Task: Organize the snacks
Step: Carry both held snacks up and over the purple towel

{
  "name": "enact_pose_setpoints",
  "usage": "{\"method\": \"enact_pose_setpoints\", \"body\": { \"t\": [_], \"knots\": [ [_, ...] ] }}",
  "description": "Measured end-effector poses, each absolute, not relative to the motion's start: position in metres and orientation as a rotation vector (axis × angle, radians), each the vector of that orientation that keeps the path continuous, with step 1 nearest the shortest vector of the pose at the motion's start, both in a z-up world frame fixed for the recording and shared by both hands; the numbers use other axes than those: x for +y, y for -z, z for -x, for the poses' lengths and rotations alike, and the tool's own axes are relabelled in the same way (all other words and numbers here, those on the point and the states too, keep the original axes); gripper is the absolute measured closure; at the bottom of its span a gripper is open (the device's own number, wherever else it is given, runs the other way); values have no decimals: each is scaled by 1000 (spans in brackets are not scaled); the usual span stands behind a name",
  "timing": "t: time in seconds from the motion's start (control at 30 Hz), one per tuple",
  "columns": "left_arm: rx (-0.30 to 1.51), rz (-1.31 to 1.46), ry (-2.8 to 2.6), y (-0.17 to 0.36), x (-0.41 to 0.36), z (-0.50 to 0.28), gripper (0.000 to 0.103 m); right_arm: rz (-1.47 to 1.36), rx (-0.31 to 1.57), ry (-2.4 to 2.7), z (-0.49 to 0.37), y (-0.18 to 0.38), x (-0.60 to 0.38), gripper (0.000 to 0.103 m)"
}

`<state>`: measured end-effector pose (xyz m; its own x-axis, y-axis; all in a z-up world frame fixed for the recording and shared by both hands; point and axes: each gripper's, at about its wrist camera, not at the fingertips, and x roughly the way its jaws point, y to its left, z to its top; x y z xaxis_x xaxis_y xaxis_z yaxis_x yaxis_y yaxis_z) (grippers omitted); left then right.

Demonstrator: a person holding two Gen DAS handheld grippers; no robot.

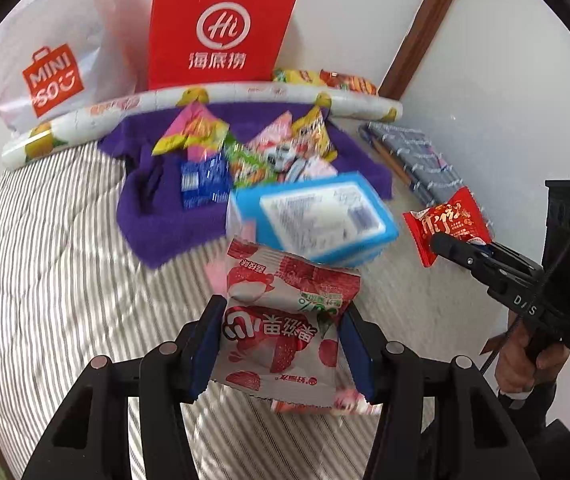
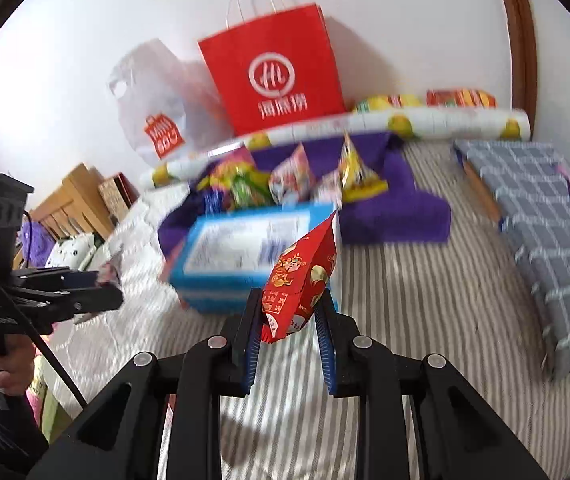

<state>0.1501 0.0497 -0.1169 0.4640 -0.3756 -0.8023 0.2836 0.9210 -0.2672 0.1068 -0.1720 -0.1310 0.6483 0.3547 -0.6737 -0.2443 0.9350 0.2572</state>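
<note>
Strawberry snack packet [image 1: 285, 320]: a red-and-white pouch in the lower middle of the left wrist view, lifted clear of the striped bedspread [image 1: 65, 260].
Left gripper [image 1: 281, 344]: its blue pads press on both side edges of the strawberry snack packet, grasping it.
Red snack packet [image 2: 305, 280]: a small red pouch standing on end in the middle of the right wrist view; in the left wrist view it shows at the right edge.
Right gripper [image 2: 291, 320]: jaws clenched on the lower end of the red snack packet, the top of the packet pointing upward.
Blue box [image 1: 317, 220]: lies just beyond both packets, partly on the purple towel [image 1: 153, 216], blurred.
Snack pile [image 1: 253, 148]: mixed pink, yellow, green and blue packets heaped on the purple towel, above the blue box in the frame.
Rolled mat [image 1: 205, 98]: white with a lemon print, across the upper part behind the towel.
Red paper bag [image 2: 277, 72]: upright against the wall, top centre.
White plastic bag [image 1: 45, 60]: upper left, beside the red paper bag.
Checked grey cushion [image 2: 545, 220]: right side of the right wrist view, on the bedspread.
</note>
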Motion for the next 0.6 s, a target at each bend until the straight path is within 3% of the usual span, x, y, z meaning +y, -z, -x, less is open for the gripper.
{"method": "enact_pose_setpoints", "body": {
  "t": [0.6],
  "knots": [
    [919,114,443,57,44,-261,50,-144,696,-273,-225,80,-160,77]
  ]
}}
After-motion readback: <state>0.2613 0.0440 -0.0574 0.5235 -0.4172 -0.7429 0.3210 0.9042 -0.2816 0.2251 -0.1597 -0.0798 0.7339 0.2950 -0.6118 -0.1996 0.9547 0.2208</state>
